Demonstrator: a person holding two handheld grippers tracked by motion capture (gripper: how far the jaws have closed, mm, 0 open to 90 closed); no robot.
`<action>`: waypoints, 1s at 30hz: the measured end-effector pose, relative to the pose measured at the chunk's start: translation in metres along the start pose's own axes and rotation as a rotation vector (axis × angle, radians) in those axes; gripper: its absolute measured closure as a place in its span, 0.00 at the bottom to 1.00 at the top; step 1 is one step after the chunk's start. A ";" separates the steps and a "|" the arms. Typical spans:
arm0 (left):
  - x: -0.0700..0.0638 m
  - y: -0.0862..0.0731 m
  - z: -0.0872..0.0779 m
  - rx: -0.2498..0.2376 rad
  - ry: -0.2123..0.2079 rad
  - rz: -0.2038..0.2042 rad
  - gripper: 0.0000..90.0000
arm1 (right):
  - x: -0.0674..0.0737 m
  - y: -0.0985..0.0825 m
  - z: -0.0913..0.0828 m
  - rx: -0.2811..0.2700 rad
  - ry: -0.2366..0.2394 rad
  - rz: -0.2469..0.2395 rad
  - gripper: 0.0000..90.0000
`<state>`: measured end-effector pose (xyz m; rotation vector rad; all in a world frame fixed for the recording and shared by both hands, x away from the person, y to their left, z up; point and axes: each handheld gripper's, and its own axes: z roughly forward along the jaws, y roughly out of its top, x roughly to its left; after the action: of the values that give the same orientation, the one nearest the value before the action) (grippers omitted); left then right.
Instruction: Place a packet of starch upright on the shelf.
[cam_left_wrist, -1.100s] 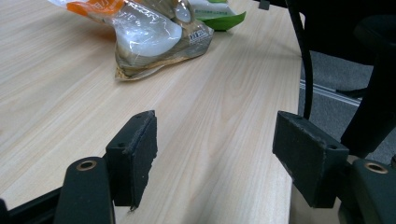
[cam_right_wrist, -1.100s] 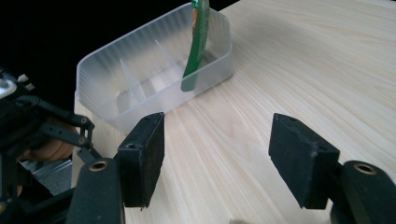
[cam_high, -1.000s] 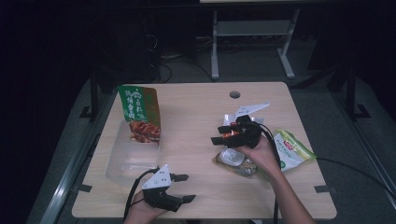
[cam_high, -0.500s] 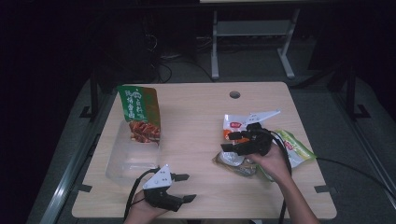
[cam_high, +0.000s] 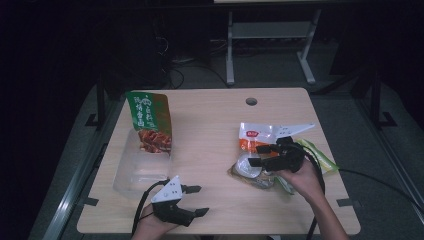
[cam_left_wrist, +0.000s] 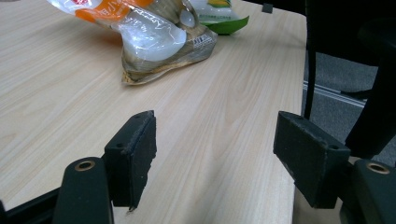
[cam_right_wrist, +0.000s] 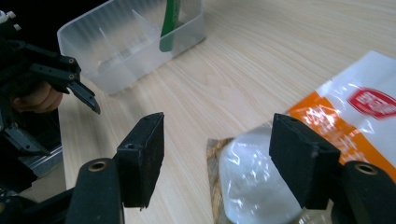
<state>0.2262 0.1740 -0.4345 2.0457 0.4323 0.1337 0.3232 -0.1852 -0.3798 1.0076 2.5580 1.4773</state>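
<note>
A pile of snack packets lies at the table's right: an orange-and-white packet (cam_high: 255, 134), a clear-and-brown packet (cam_high: 248, 170) and a green packet (cam_high: 320, 157). My right gripper (cam_high: 256, 155) hovers low over this pile, pointing left, open with nothing between its pads. In the right gripper view, the clear-and-brown packet (cam_right_wrist: 252, 182) lies just beneath the right gripper (cam_right_wrist: 217, 163), with the orange-and-white packet (cam_right_wrist: 359, 107) beside it. My left gripper (cam_high: 197, 200) rests at the front left, open and empty. In its own view the left gripper (cam_left_wrist: 215, 154) faces the clear-and-brown packet (cam_left_wrist: 159, 42).
A clear plastic container (cam_high: 135, 170) sits at the left, with a tall green snack bag (cam_high: 149, 120) standing in its far end. Bare wood lies between the container and the pile. A cable hole (cam_high: 251, 101) is near the far edge.
My right gripper has moved to the right and slightly nearer, uncovering the orange-and-white packet. The left gripper has stayed put.
</note>
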 end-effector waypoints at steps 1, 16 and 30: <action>0.000 0.000 0.000 0.001 0.001 0.000 0.33 | 0.000 0.000 0.000 0.000 0.000 0.000 0.39; -0.002 0.000 0.004 0.005 -0.013 0.000 0.32 | -0.019 -0.028 -0.033 0.009 -0.083 0.058 0.40; -0.002 0.000 0.006 0.009 -0.014 0.008 0.32 | -0.054 -0.041 -0.032 0.026 -0.155 0.157 0.38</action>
<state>0.2258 0.1681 -0.4369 2.0558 0.4165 0.1226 0.3339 -0.2526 -0.4103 1.2990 2.4461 1.3403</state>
